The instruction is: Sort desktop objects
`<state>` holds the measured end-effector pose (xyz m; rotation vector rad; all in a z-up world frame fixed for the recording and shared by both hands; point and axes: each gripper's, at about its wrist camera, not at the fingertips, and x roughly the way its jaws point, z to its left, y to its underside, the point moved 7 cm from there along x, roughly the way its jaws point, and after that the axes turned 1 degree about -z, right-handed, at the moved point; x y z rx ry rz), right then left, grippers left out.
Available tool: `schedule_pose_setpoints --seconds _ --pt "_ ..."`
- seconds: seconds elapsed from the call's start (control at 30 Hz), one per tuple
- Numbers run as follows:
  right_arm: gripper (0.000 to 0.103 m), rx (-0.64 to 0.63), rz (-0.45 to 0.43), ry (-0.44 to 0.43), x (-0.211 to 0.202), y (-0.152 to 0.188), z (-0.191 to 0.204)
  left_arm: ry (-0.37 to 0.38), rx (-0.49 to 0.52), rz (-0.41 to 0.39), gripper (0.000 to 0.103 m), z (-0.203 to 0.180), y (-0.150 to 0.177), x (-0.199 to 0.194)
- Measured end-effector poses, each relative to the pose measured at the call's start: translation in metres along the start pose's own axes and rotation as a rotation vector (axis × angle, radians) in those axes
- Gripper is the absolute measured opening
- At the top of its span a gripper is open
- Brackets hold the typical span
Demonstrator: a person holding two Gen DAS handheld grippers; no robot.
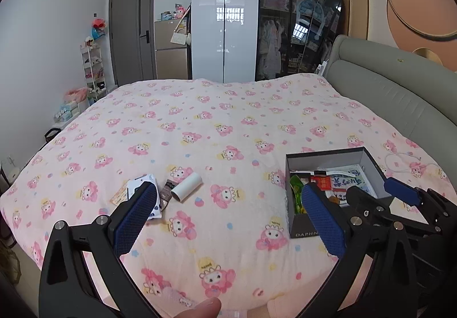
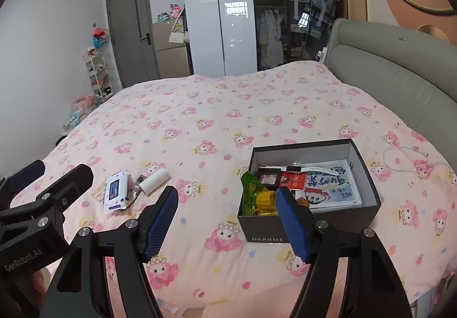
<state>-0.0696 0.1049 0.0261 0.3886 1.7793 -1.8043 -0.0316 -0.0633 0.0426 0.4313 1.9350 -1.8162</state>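
Left gripper [image 1: 228,212] has its blue pads spread wide w/ nothing between them, only pink cartoon-print bedspread [image 1: 217,118] showing in the gap. Right gripper [image 2: 227,222] is likewise spread, empty. Dark shoebox [image 2: 368,198] sits on the bed toward the right, open top, already holding a green snack bag [image 2: 250,189], a red packet, a white watch and a printed card; the right gripper's right finger overlaps the box's near-left corner in view, not touching as far as I can tell. Loose items lie apart on the left: wet-wipes pack [image 2: 115,189], white roll [image 2: 155,178], small dark wrapper btwn them. In the left wrist view these lie just beyond the left finger tip. White cable [image 2: 405,159] lies right of the box.
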Motion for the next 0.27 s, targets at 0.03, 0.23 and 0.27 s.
schedule_pose_setpoints --seconds 0.03,0.23,0.27 --pt "0.068 -0.005 -0.005 -0.002 -0.002 0.002 0.0 -0.006 -0.002 0.003 0.102 0.0 0.003 -0.002" --pt "0.068 -0.012 0.018 -0.01 0.004 0.014 0.003 -0.027 -0.011 0.015 0.102 0.001 0.016 0.002" --pt "0.068 -0.01 0.023 -0.01 0.005 0.015 0.002 -0.022 -0.012 0.023 0.102 0.0 0.017 0.004"
